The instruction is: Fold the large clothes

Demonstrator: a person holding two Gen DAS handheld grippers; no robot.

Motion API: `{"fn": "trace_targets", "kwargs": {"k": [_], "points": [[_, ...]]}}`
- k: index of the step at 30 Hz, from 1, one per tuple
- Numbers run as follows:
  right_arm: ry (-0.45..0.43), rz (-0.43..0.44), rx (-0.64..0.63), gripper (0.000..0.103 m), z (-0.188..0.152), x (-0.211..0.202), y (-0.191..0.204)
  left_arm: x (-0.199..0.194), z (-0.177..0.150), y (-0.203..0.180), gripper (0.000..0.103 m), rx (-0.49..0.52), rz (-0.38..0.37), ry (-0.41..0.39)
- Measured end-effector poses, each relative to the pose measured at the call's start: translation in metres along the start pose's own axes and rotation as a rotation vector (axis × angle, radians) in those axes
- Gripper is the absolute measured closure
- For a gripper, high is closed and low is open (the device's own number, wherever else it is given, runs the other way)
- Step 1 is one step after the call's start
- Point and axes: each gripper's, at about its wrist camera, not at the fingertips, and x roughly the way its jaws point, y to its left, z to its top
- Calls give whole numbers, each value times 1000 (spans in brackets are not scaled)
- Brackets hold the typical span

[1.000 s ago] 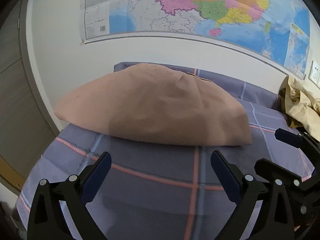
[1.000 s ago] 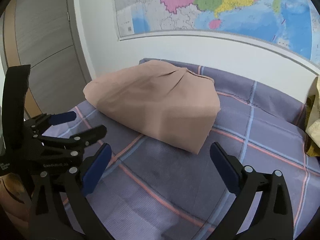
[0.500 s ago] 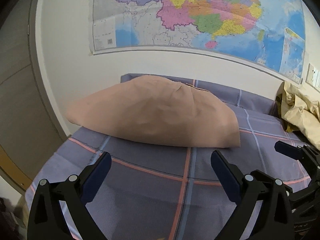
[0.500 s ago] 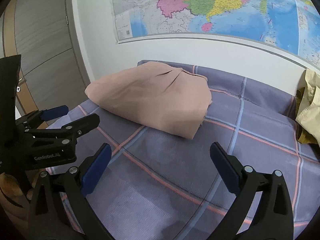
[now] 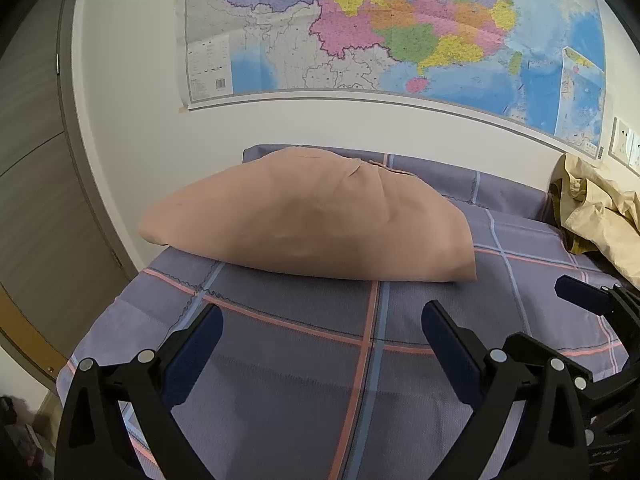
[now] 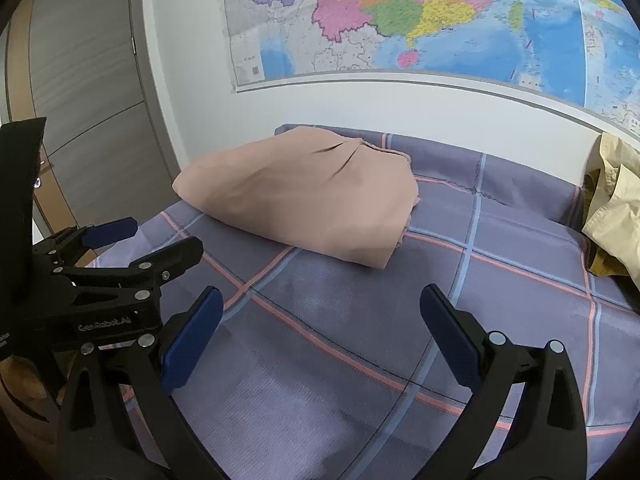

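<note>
A folded salmon-pink garment (image 5: 316, 220) lies on the purple plaid bed sheet (image 5: 312, 360) near the wall; it also shows in the right wrist view (image 6: 304, 196). My left gripper (image 5: 320, 344) is open and empty, held above the sheet in front of the garment. My right gripper (image 6: 320, 324) is open and empty, held back from the garment's right corner. The left gripper (image 6: 120, 240) shows at the left of the right wrist view.
A crumpled yellow-beige garment (image 5: 596, 212) lies at the bed's right side by the wall (image 6: 616, 200). A large map (image 5: 380, 28) hangs on the white wall. A grey wardrobe door (image 6: 80, 80) stands left of the bed.
Both grippers have drawn back and up from the folded pink garment, so it looks smaller and farther. Both stay open. The garment has not moved.
</note>
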Motion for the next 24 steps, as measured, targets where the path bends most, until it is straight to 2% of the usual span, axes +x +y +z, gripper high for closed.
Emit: {"fn": "trace_targets", "kwargs": {"k": [24], "points": [[10, 24, 10, 6, -2, -2, 2, 1, -5, 7, 7, -17, 24, 10]]}}
